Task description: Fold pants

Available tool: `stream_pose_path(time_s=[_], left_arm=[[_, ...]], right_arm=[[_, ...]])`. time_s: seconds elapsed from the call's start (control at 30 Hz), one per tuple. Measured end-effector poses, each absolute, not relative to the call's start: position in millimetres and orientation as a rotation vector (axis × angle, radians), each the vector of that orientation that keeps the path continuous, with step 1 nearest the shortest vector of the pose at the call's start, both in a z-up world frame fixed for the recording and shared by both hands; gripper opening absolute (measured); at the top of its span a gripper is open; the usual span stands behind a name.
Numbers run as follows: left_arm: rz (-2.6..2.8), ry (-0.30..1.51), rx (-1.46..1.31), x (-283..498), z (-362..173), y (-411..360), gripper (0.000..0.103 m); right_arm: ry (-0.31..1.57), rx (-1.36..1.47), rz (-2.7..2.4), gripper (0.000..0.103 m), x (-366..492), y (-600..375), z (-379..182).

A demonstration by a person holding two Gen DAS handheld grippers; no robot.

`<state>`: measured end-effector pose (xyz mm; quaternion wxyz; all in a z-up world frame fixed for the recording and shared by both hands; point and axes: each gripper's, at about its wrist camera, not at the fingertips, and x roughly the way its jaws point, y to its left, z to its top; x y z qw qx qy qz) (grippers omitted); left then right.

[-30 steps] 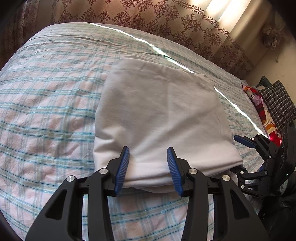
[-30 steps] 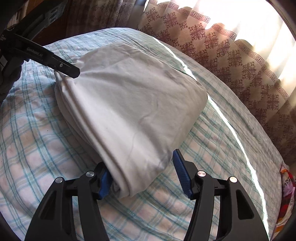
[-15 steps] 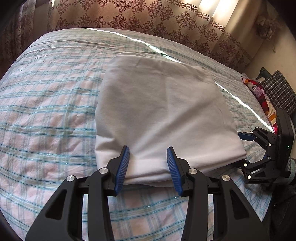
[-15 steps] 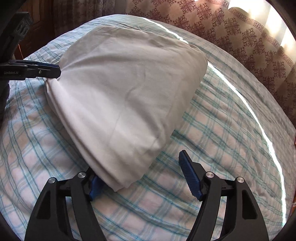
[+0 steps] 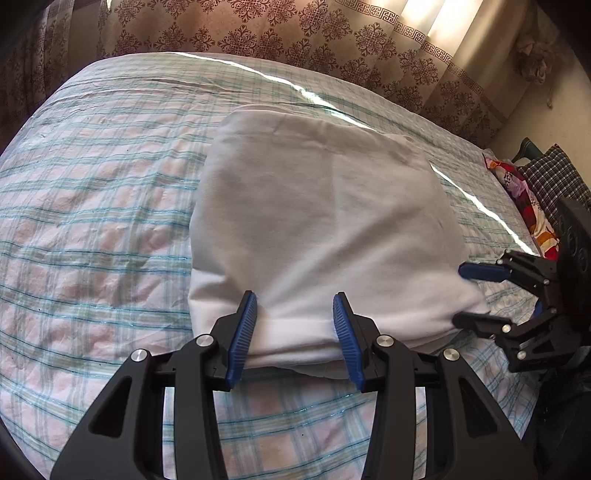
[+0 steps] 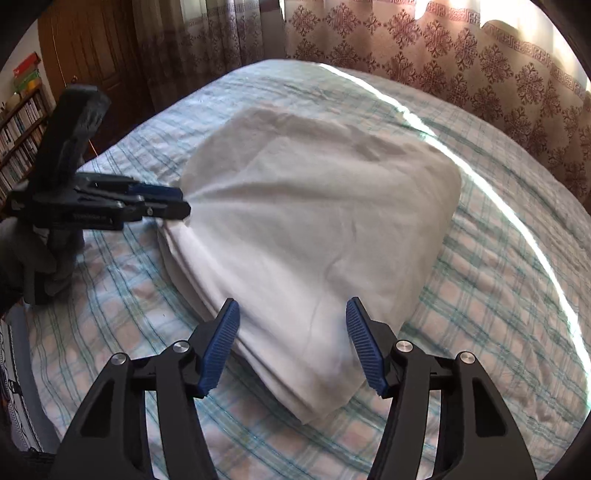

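The white pants (image 5: 317, 229) lie folded into a thick square bundle on the plaid bed; they also show in the right wrist view (image 6: 317, 236). My left gripper (image 5: 295, 325) straddles the bundle's near edge with its jaws apart, cloth between them. From the right wrist view the left gripper (image 6: 173, 201) looks pressed onto the bundle's left corner, which puckers toward it. My right gripper (image 6: 291, 339) is open, its blue pads either side of the near right corner; in the left wrist view it (image 5: 465, 291) sits open at the bundle's right corner.
The bed (image 5: 92, 221) has a pink and teal plaid sheet. Patterned curtains (image 5: 295, 33) hang behind it. A colourful cloth and a checked cushion (image 5: 554, 181) lie at the right edge. A bookshelf (image 6: 18, 125) and wooden door stand at the left.
The right gripper let go of the pants corner and opened wide, then drew back a little. The left gripper stayed at the near edge. The bundle settled flatter on the bed.
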<state>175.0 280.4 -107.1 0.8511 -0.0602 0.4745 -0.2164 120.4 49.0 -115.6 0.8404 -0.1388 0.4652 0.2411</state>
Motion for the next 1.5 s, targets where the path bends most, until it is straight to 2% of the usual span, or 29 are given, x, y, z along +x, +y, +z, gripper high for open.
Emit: stream_pose_path(time_s=[0.1, 0.23, 0.37, 0.47, 0.53, 0.6, 0.9, 1.1, 1.33, 1.5], left_arm=[[-0.461, 0.997, -0.134, 175, -108, 282, 0.044], [-0.444, 1.022, -0.178, 178, -101, 285, 0.045], [-0.388, 1.028, -0.231, 189, -82, 284, 0.056], [-0.397, 0.976, -0.225, 201, -63, 269, 0.056], [-0.397, 0.944, -0.226, 213, -53, 257, 0.060], [-0.377, 0.915, -0.220, 227, -50, 248, 0.068], [-0.312, 0.973, -0.303, 278, -85, 243, 0.068], [-0.318, 0.952, -0.294, 276, -100, 244, 0.068], [-0.268, 0.948, -0.182, 267, -91, 232, 0.068], [-0.188, 0.919, -0.110, 241, -74, 225, 0.079]], right_arm=[[0.930, -0.369, 0.511, 0.062, 111, 55, -118], [0.938, -0.282, 0.546, 0.062, 120, 46, -98], [0.863, -0.138, 0.531, 0.062, 143, 29, -62], [0.833, -0.081, 0.456, 0.062, 178, 20, -54], [0.833, -0.044, 0.408, 0.062, 206, 13, -55], [0.848, 0.003, 0.394, 0.062, 229, 11, -59], [0.945, 0.002, 0.380, 0.062, 278, 22, -101], [0.952, -0.050, 0.380, 0.062, 272, 29, -119], [0.876, -0.027, 0.381, 0.062, 231, 15, -82], [0.911, -0.021, 0.438, 0.062, 178, 7, -82]])
